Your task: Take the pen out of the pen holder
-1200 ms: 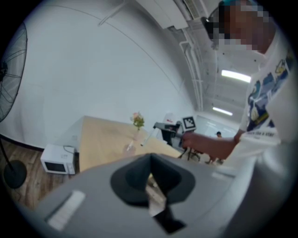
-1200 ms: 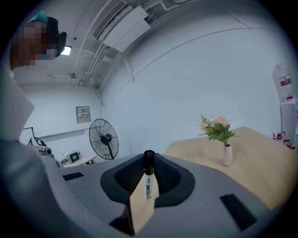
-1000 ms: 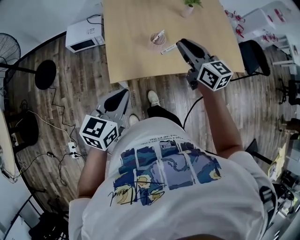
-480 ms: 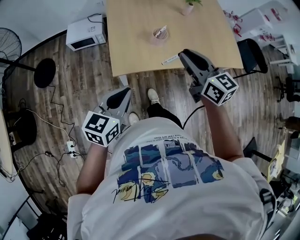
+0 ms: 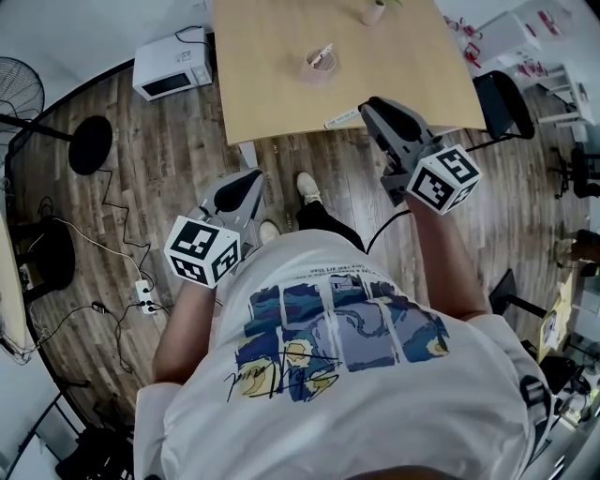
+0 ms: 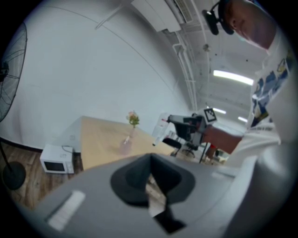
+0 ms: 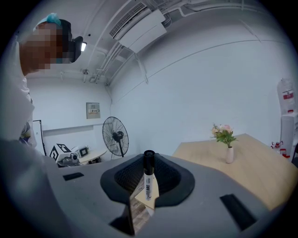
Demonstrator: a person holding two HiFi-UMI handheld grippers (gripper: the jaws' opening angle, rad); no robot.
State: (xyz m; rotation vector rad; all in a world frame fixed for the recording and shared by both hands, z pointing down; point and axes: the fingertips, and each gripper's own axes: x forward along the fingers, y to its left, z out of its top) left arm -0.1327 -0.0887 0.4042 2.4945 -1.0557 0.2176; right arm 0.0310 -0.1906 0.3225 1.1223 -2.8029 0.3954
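The right hand-held gripper [image 5: 367, 105] pinches the pen [image 5: 342, 119] clear of the holder [image 5: 319, 64] at its 10 o'clock on the worktop [image 5: 272, 94], so the removal looks done, while the left hand-held gripper [image 5: 251, 178], pressed together and empty, hangs unneeded.

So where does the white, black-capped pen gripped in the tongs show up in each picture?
Head view: white, black-capped pen upper centre, poking left from the right tongs.
Left gripper view: pen right of centre, small, far off.
Right gripper view: pen low centre, between the jaws.
Shared landmark: small vase of pink flowers on the wooden table.
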